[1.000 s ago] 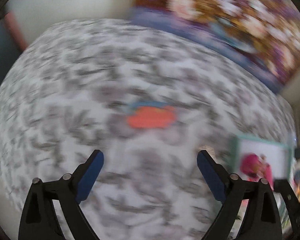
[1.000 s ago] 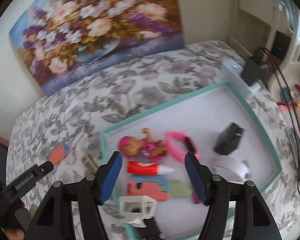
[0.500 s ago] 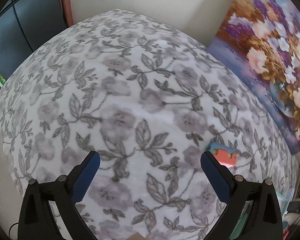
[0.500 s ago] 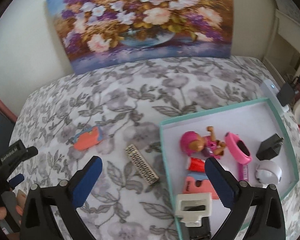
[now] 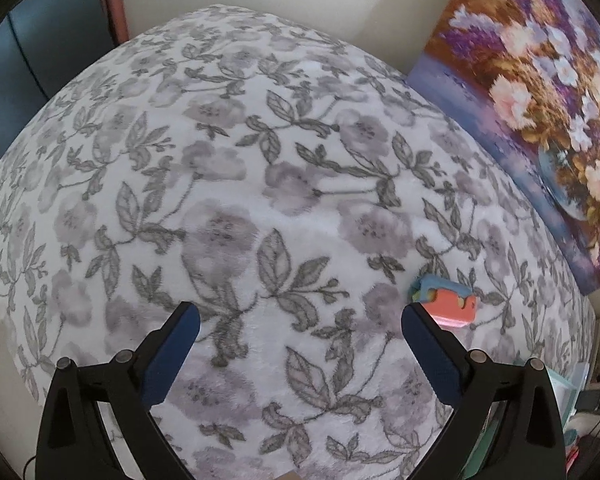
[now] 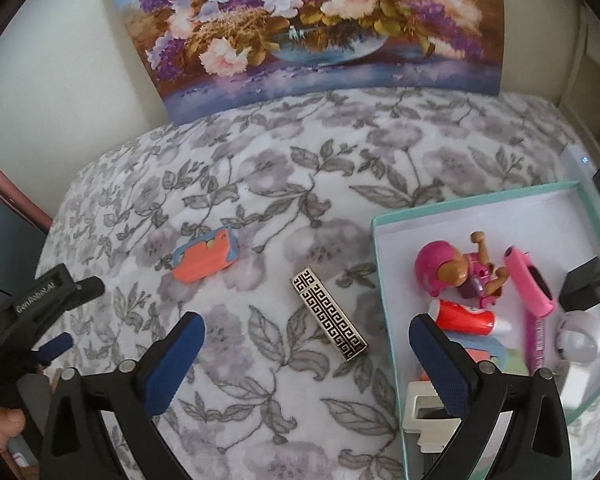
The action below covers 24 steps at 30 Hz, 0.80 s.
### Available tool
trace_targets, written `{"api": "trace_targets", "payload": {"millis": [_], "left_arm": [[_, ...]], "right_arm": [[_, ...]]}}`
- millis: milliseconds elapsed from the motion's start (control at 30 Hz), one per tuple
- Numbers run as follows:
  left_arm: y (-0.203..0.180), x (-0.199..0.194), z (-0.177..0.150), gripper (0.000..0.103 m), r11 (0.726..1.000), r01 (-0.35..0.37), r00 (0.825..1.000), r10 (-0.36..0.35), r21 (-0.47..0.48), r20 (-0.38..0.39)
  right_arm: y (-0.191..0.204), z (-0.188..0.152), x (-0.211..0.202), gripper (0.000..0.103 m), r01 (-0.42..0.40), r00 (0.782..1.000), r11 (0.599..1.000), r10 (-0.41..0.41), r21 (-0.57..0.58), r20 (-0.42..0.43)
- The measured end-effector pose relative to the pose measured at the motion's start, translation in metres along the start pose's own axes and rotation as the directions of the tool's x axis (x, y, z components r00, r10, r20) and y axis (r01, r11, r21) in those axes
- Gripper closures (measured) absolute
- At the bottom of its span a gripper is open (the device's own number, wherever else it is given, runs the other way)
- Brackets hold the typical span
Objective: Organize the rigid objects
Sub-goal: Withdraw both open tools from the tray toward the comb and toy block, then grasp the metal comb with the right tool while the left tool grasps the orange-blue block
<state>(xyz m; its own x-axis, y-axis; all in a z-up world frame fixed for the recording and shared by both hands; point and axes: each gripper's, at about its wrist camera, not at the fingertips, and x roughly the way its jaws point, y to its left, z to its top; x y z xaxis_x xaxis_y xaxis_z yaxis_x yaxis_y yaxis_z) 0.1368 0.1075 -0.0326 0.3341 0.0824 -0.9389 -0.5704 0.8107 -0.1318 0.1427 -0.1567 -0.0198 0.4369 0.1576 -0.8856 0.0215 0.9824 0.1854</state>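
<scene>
On the floral bedspread (image 6: pixel 284 184) lay a small, rigid-looking patterned bar (image 6: pixel 329 313), probably light and best pinched across its narrow sides, while both the right gripper (image 6: pixel 306 346) and the left gripper (image 5: pixel 300 332) were spread wide and empty.

Plush blanket (image 6: pixel 284 184) — glossy metal bar (image 6: pixel 329 313)

The left black plastic two-finger gripper (image 5: pixel 300 320) has angular A-shaped arms with triangular cut-outs; each arm carries two round silver screw heads and ends in a dark blue rubbery pad (image 5: pixel 172 356). The right black plastic two-finger gripper (image 6: pixel 306 330) is built the same, its blue pads (image 6: pixel 440 364) finely dotted; seen from there, the left tool's black body bears white lettering reading roughly "GenRobot.AI", and pinkish bare skin of the left hand (image 6: pixel 2 420) shows beneath it.
</scene>
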Motion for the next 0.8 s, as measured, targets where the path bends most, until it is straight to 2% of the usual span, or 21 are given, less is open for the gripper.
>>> {"api": "trace_targets", "payload": {"millis": [367, 500, 700, 800], "left_arm": [[-0.018, 0.018, 0.003, 0.002, 0.997, 0.049, 0.998, -0.047, 0.051, -0.05], [-0.016, 0.024, 0.005, 0.002, 0.998, 0.049, 0.997, -0.046, 0.045, -0.064], [-0.013, 0.03, 0.005, 0.002, 0.998, 0.056, 0.995, -0.052, 0.042, -0.087], [-0.012, 0.032, 0.005, 0.002, 0.997, 0.066, 0.993, -0.062, 0.035, -0.098]], "right_arm": [[-0.009, 0.011, 0.007, 0.001, -0.024, 1.0, 1.0, 0.023, 0.008, 0.02], [0.001, 0.011, 0.011, 0.013, -0.029, 0.999, 0.999, 0.029, -0.033, 0.02], [0.012, 0.005, 0.03, 0.021, -0.012, 0.999, 0.997, 0.009, -0.076, -0.03], [0.013, 0.002, 0.039, 0.021, -0.003, 0.998, 0.997, -0.002, -0.083, -0.057]]}}
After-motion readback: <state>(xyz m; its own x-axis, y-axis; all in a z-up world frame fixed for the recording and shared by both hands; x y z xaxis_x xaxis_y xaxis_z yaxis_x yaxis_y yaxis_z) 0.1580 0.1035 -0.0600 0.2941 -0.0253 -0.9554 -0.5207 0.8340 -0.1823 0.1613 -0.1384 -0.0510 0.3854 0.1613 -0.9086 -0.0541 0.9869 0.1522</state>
